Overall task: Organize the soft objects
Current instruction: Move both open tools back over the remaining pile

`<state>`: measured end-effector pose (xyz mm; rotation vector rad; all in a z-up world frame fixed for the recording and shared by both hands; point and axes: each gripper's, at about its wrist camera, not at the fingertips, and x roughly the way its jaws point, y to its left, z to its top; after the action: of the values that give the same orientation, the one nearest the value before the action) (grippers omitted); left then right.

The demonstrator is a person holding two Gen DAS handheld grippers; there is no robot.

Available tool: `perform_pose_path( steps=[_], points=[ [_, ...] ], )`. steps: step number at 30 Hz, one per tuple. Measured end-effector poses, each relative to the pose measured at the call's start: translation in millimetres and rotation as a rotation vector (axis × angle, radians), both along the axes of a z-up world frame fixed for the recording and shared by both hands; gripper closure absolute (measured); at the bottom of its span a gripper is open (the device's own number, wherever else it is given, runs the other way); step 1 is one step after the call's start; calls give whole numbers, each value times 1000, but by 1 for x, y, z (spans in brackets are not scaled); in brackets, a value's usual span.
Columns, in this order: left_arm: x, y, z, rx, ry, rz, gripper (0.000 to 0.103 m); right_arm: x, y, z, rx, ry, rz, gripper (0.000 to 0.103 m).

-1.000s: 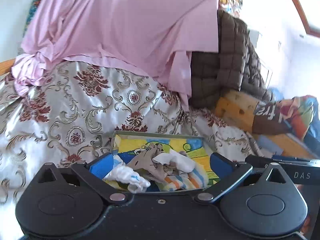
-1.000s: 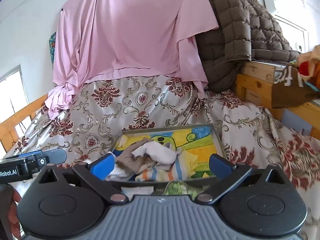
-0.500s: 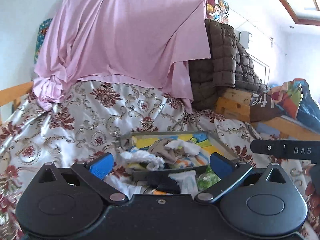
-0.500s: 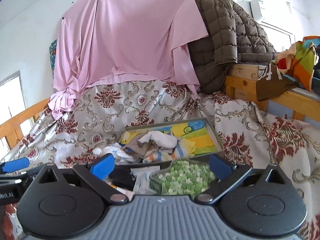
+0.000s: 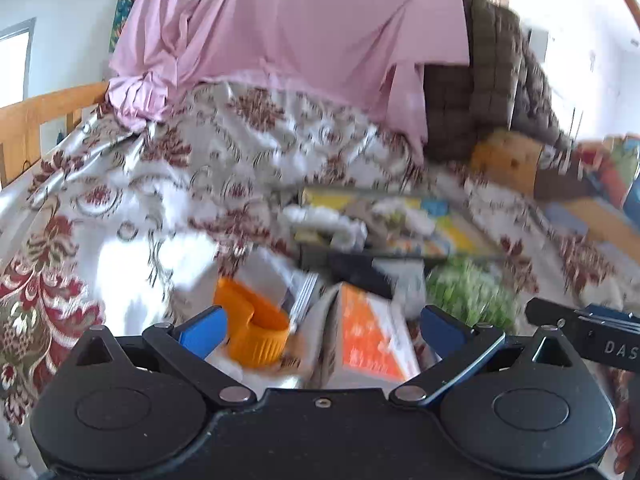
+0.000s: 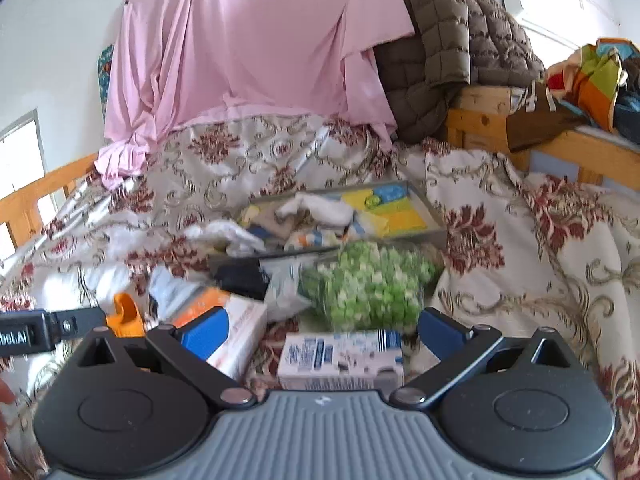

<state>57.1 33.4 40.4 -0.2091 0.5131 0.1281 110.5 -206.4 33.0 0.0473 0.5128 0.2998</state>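
Observation:
A shallow tray (image 6: pixel 434 216) with a yellow and blue picture bottom lies on the flowered bedspread and holds several soft cloths and socks (image 6: pixel 316 210); a white cloth (image 6: pixel 236 236) hangs over its left rim. In the blurred left wrist view the same tray (image 5: pixel 472 236) sits ahead to the right. My left gripper (image 5: pixel 322 326) is open above an orange lid (image 5: pixel 256 330) and an orange and white box (image 5: pixel 370 344). My right gripper (image 6: pixel 320 330) is open over a white and blue carton (image 6: pixel 340 354), just short of a clear bag of green pieces (image 6: pixel 372 284).
A black soft item (image 6: pixel 242 274) and a white packet (image 6: pixel 172 290) lie before the tray. A pink sheet (image 6: pixel 256 48) and a brown quilted jacket (image 6: pixel 452 44) hang behind. Wooden bed rails (image 6: pixel 560 148) stand right and left. A person's fingers show at the frame edges.
Both grippers have pulled back from the tray and tilted down, so the boxes, orange lid and green bag near me have come into view. Both stayed open and empty.

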Motion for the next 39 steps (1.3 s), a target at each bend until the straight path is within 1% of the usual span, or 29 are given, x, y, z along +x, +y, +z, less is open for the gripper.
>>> perform_pose_path(
  steps=[3,8,12,25,30,36,39],
  points=[
    [0,2,-7,1,35,13,1,-2,-3,-10,-3,28,-6,0],
    [1,2,-13,-3,69,32,1,-2,-6,-22,-1,77,-3,0],
    [2,1,-17,6,95,34,1,-3,-3,-27,-9,94,11,0],
    [3,1,-20,5,124,45,1,-2,-2,-31,-11,107,23,0],
    [2,0,-19,21,121,47,1,-1,2,-32,-9,115,33,0],
    [3,4,-21,28,134,73,1,4,12,-29,-7,119,76,0],
    [9,8,-25,33,159,89,1,10,19,-26,-15,115,104,0]
  ],
)
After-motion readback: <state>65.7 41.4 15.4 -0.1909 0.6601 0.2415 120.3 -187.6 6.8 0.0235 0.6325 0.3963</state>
